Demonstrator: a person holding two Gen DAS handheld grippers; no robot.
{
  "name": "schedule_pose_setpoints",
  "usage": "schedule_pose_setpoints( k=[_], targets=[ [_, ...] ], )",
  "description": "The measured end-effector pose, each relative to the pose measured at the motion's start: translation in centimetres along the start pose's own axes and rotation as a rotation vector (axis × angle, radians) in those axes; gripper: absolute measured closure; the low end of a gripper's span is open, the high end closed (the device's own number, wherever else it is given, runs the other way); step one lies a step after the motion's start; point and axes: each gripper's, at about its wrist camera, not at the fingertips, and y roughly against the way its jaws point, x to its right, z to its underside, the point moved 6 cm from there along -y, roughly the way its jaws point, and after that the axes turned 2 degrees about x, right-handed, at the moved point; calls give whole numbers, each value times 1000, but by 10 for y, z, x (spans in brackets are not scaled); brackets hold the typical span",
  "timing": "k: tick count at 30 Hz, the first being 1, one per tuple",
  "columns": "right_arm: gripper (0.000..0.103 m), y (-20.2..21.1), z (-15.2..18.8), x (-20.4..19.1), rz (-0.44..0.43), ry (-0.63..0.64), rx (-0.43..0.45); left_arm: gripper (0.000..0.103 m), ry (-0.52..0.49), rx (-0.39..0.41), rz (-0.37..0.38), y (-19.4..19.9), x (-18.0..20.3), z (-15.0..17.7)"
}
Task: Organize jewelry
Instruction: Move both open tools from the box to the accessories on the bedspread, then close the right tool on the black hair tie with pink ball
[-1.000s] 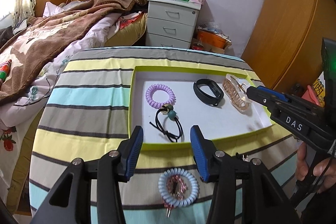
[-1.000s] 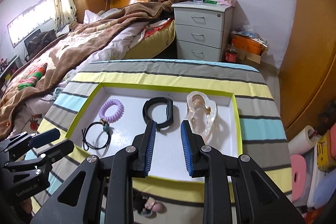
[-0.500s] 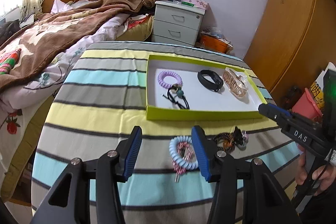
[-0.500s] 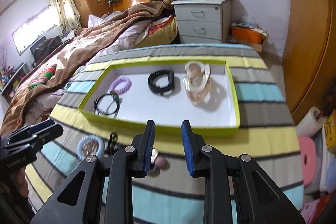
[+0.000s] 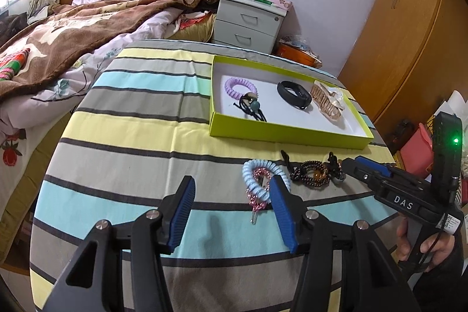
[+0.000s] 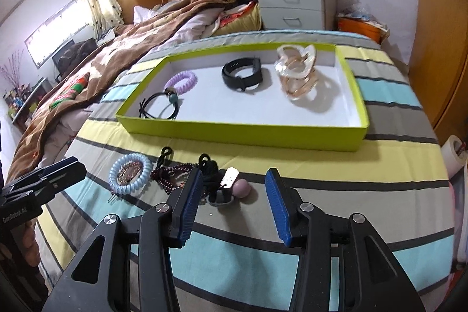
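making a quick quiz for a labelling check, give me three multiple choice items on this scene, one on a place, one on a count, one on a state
1. Where does the light blue coil hair tie lie?
A. inside the tray
B. on the striped cloth in front of the tray
C. on the bed

2. How many items lie in the green tray?
A. two
B. four
C. six

3. How does the right gripper stand?
A. open, nothing pressed
B. shut on the black band
C. shut on the tray's rim

Answers: 1 B, it rests on the cloth before the tray's near wall. 2 B, purple coil, black tie, black band, clear claw clip. 3 A, its pads stand apart.
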Motion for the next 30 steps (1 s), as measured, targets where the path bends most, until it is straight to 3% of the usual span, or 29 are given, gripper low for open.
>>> schedule_pose_setpoints(
  k=[12, 14, 30],
  targets=[
    [57, -7, 6, -1, 28, 5, -8, 48, 20, -15, 6, -4, -9, 7],
    [66, -6, 7, -1, 41, 14, -9, 48, 23, -17, 4, -5, -10, 7],
    [74, 14, 8, 13, 58, -2, 43, 48, 9, -59, 27, -15, 2, 7]
  ],
)
